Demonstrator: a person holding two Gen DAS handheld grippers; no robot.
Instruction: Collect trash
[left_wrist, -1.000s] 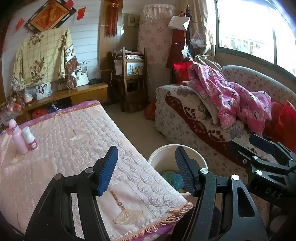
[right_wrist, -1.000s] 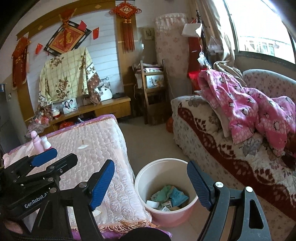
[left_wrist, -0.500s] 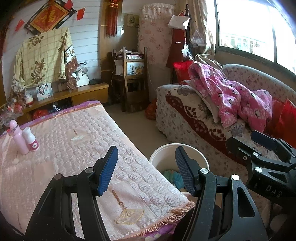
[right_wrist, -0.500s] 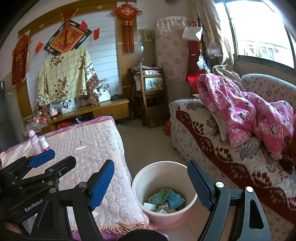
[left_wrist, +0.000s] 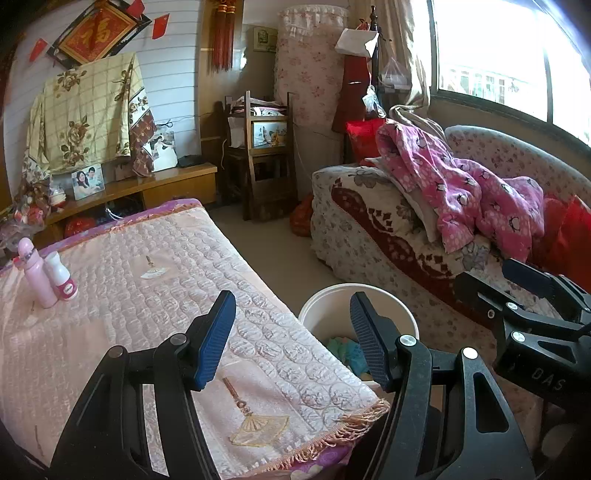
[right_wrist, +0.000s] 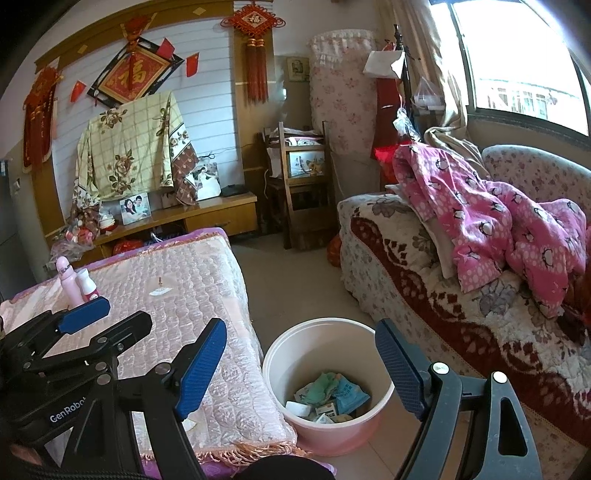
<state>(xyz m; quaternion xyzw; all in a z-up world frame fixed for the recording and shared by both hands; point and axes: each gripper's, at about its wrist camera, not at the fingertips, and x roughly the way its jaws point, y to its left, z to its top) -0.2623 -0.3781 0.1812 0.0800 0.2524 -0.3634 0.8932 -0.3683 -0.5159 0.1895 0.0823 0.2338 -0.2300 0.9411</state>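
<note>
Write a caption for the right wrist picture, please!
Open right gripper hovers empty above the bin of trash beside the table.

In the left wrist view, the bucket (left_wrist: 373, 295) beyond the left claw (left_wrist: 291, 339) is half hidden: the claw's right finger (left_wrist: 369, 350) covers part of its inside, and the covered surface (left_wrist: 147, 295) hides its near left wall. The trash (left_wrist: 343, 349) inside shows only as a green-blue scrap between the fingers. The right claw (left_wrist: 524, 273), off to the right, is cut by the picture's edge; its far finger is out of sight.

In the right wrist view, the printing on the wrappers (right_wrist: 328, 395) in the bucket is too small to read. The left claw (right_wrist: 85, 319), at lower left, shows one blue finger only. The two bottles (right_wrist: 75, 284) beyond it have their bases hidden behind it.
</note>
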